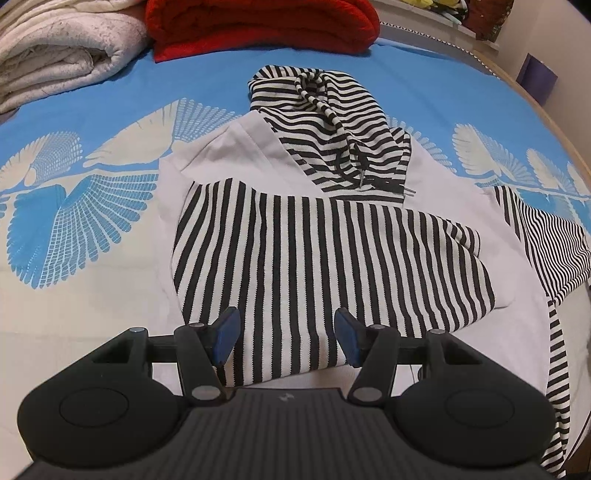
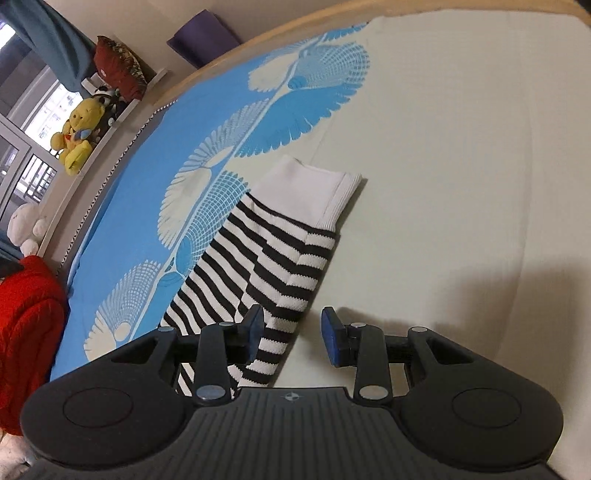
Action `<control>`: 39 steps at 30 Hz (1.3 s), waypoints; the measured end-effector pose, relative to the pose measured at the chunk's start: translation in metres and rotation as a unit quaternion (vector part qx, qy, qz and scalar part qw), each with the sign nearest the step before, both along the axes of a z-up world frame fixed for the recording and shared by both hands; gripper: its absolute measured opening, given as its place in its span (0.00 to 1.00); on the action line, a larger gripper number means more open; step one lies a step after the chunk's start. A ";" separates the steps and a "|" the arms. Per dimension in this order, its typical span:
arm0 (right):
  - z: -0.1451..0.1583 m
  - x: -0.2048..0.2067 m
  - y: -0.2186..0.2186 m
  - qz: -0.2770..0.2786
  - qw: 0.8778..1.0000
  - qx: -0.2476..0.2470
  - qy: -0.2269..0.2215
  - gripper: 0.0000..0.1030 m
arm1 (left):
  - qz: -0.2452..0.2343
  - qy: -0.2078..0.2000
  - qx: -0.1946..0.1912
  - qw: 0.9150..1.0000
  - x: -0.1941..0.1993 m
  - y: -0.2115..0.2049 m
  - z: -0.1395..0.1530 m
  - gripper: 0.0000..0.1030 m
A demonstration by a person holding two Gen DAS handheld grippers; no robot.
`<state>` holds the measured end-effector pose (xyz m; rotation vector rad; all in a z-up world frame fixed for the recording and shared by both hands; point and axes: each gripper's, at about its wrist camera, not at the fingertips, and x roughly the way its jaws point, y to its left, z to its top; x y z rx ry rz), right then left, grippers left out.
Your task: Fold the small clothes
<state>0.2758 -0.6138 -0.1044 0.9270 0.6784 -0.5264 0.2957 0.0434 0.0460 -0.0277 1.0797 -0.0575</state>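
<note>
Honestly the hoodie [image 1: 325, 236] looks soft and floppy, so I'd pinch the sleeve [image 2: 280, 258] near its cuff [image 2: 314, 188]; the left gripper [image 1: 286, 334] and right gripper [image 2: 291, 336] both hang apart, holding nothing.

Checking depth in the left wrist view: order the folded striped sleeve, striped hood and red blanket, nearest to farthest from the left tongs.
1. Folded striped sleeve, directly ahead of the left tongs.
2. Striped hood, beyond it, centre.
3. Red blanket, at the far edge.
</note>
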 end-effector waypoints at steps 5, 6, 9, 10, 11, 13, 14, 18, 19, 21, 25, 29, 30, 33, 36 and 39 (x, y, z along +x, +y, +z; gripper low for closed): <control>-0.002 0.006 0.001 -0.008 1.000 0.006 -0.003 0.35 | 0.002 0.001 0.002 1.000 0.000 0.002 -0.001 0.60; -0.002 0.008 0.002 -0.011 1.000 0.007 -0.006 0.35 | 0.003 0.001 0.002 1.000 0.000 0.002 -0.001 0.60; -0.005 0.012 0.003 -0.017 1.000 0.005 -0.011 0.34 | 0.005 0.001 0.001 1.000 0.000 0.005 0.000 0.60; -0.006 0.013 0.004 -0.019 1.000 0.001 -0.011 0.26 | 0.005 0.001 0.001 1.000 -0.001 0.006 0.001 0.60; -0.007 0.016 0.006 -0.018 1.000 -0.001 -0.010 0.19 | 0.005 0.000 0.001 1.000 -0.001 0.007 0.001 0.60; -0.008 0.018 0.009 -0.027 1.000 -0.006 -0.005 0.06 | 0.008 0.000 0.001 1.000 -0.003 0.011 0.001 0.60; -0.007 0.019 0.011 -0.035 0.999 -0.012 -0.004 0.05 | 0.010 0.000 0.001 1.000 -0.003 0.014 0.001 0.60; 0.028 0.035 0.045 -0.034 0.993 -0.115 0.007 0.03 | 0.031 -0.003 -0.008 0.999 -0.005 0.030 0.007 0.60; 0.043 0.042 0.062 -0.018 0.987 -0.157 0.006 0.03 | 0.036 -0.005 -0.011 0.999 -0.005 0.034 0.009 0.60; 0.081 0.054 0.114 0.038 0.967 -0.249 -0.031 0.02 | 0.049 -0.011 -0.019 0.999 -0.006 0.045 0.015 0.60; 0.139 0.050 0.243 0.199 0.916 -0.316 -0.144 0.01 | 0.075 -0.017 -0.035 0.996 -0.005 0.065 0.024 0.60; 0.159 0.026 0.373 0.423 0.842 -0.245 -0.231 0.02 | 0.098 -0.019 -0.056 0.993 -0.006 0.081 0.031 0.60; 0.153 0.024 0.400 0.487 0.823 -0.189 -0.221 0.02 | 0.101 -0.020 -0.061 0.993 -0.006 0.084 0.033 0.60; 0.124 0.018 0.455 0.580 0.800 -0.107 -0.111 0.03 | 0.109 -0.019 -0.068 0.992 -0.006 0.089 0.034 0.60; 0.118 0.010 0.455 0.549 0.830 -0.089 -0.040 0.09 | 0.119 -0.014 -0.080 0.990 -0.006 0.091 0.031 0.60; 0.123 0.010 0.426 0.481 0.876 -0.039 -0.011 0.21 | 0.118 -0.011 -0.087 0.989 -0.004 0.085 0.028 0.58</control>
